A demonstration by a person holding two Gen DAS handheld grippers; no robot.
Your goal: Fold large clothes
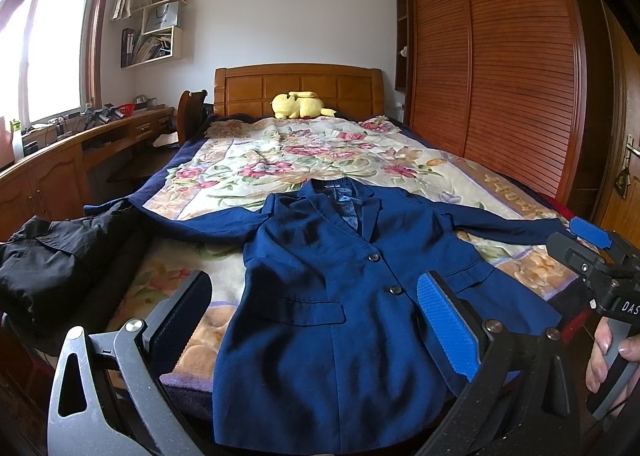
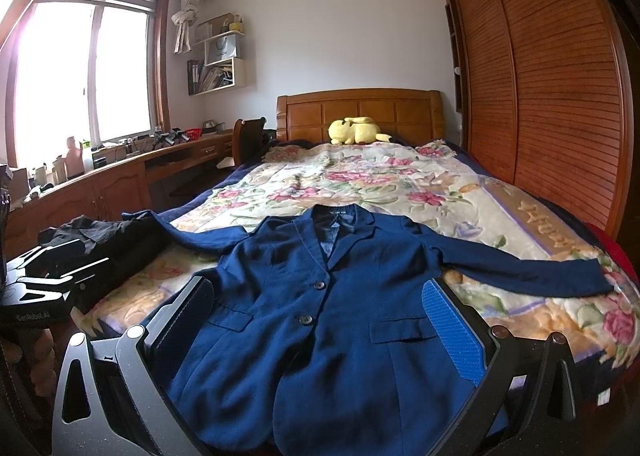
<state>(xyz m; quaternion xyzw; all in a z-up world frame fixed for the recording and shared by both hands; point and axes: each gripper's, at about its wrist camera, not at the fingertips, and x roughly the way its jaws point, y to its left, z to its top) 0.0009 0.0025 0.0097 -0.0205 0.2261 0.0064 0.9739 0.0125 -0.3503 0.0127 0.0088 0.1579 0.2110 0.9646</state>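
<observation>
A navy blue blazer (image 1: 332,296) lies flat and face up on the flowered bed cover (image 1: 304,160), collar toward the headboard, both sleeves spread out sideways, two buttons closed. It also shows in the right wrist view (image 2: 336,320). My left gripper (image 1: 316,316) is open and empty, held above the blazer's lower hem. My right gripper (image 2: 320,328) is open and empty, also above the hem; it also shows in the left wrist view (image 1: 592,252) at the right, beside the blazer's sleeve end.
A pile of black clothes (image 1: 60,252) lies at the bed's left front corner. A yellow plush toy (image 1: 300,104) sits by the wooden headboard. A wooden wardrobe (image 1: 500,76) stands along the right side, a cluttered desk (image 1: 60,160) along the left under the window.
</observation>
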